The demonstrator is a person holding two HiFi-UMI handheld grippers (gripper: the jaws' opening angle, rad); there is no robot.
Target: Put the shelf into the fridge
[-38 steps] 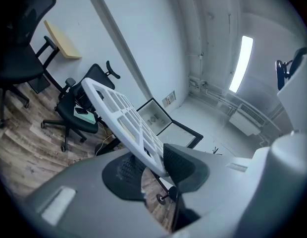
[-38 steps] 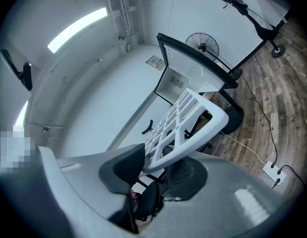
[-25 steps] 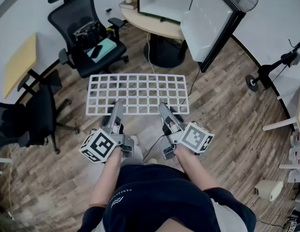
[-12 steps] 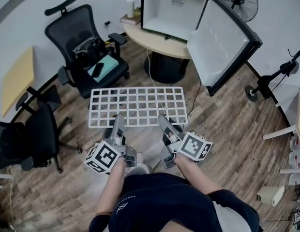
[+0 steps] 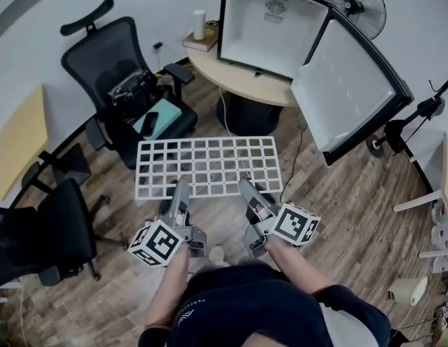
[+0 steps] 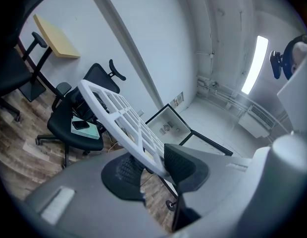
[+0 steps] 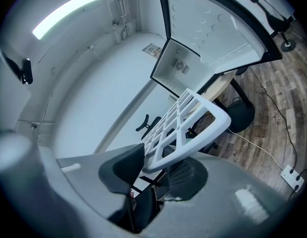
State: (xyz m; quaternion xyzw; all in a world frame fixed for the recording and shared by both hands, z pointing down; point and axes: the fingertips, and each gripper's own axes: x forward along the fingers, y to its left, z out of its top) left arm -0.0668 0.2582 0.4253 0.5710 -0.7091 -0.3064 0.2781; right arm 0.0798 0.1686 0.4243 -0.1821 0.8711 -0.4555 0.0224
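While the left hand-held gripper and right hand-held gripper clamp its near edge, the shelf looks light but stiff.

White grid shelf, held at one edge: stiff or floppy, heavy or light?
Probably stiff: the white plastic grid shelf juts level from the left gripper and right gripper, clamped on its near edge only, without sagging. Likely light: mostly open cells.

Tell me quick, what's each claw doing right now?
Left claw: closed on the white shelf, at its near edge.
Right claw: closed on that same near edge.
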